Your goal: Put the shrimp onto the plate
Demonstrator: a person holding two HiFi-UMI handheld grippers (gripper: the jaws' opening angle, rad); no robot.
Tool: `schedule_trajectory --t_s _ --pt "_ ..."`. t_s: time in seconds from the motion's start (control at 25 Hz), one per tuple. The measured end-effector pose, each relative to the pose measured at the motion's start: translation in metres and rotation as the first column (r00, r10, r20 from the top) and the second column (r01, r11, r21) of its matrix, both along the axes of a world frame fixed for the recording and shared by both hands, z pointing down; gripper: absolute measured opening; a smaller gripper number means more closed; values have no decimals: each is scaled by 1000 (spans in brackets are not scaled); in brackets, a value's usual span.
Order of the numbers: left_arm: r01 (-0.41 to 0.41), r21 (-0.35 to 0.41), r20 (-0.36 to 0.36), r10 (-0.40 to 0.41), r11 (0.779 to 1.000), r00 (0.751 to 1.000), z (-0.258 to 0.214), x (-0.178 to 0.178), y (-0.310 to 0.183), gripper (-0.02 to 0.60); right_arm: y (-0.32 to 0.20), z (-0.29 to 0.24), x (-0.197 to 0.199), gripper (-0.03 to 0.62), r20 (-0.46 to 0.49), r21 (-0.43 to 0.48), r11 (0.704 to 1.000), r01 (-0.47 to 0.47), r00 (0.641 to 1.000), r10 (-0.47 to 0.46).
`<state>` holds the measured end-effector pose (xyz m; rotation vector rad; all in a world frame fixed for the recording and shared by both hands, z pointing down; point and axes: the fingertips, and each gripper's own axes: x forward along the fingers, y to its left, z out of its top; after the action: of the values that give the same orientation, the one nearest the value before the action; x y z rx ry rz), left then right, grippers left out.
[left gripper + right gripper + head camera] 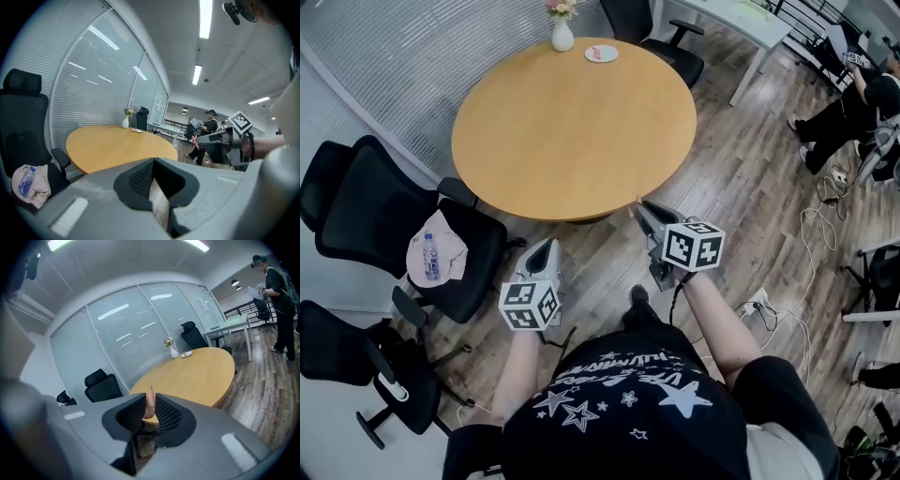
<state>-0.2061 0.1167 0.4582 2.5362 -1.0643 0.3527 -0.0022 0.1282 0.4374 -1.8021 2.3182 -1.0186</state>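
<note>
Lower centre of head view: right gripper point(642, 211) clamped on 1 shrimp point(149, 404). Thin pinch, tail tip poking above pads. Left gripper point(546, 246): jaws apart, nothing btwn.

Counts:
- Plate point(601, 53) ×1, top centre of frame, at far edge of round table point(572, 131) ×1. Shrimp well apart from plate.
- Vase point(563, 36) ×1, just left of plate.
- Black chairs point(366, 211) ×3 at least.
- Bottle point(430, 255) ×1, on cloth point(450, 246) ×1, left of frame.

Risks:
- Shrimp may slip out during the long reach across table, as contact area is small.
- Gripper may clip vase nr plate.
</note>
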Motion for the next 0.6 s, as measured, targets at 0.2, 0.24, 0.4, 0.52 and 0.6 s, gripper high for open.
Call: schedule_trajectory --t_s 0.2,0.24,0.4,0.52,0.6 --pt "45 -1 11 -45 999 999 -1 36 -34 2 -34 1 40 66 27 9 1000 22 999 -23" --pt "52 1 13 -52 999 999 -2 45 -40 1 -39 1 49 66 29 10 1000 27 999 -27" --pt "67 25 26 -67 997 997 -8 79 -61 2 -61 1 86 66 35 19 999 40 999 -41" --pt "82 39 34 -83 996 996 -11 100 -73 0 -75 -1 107 66 41 32 998 61 997 -62" --pt "89 51 38 -91 995 995 -15 114 -79 1 -83 -2 121 66 45 37 996 77 996 -79"
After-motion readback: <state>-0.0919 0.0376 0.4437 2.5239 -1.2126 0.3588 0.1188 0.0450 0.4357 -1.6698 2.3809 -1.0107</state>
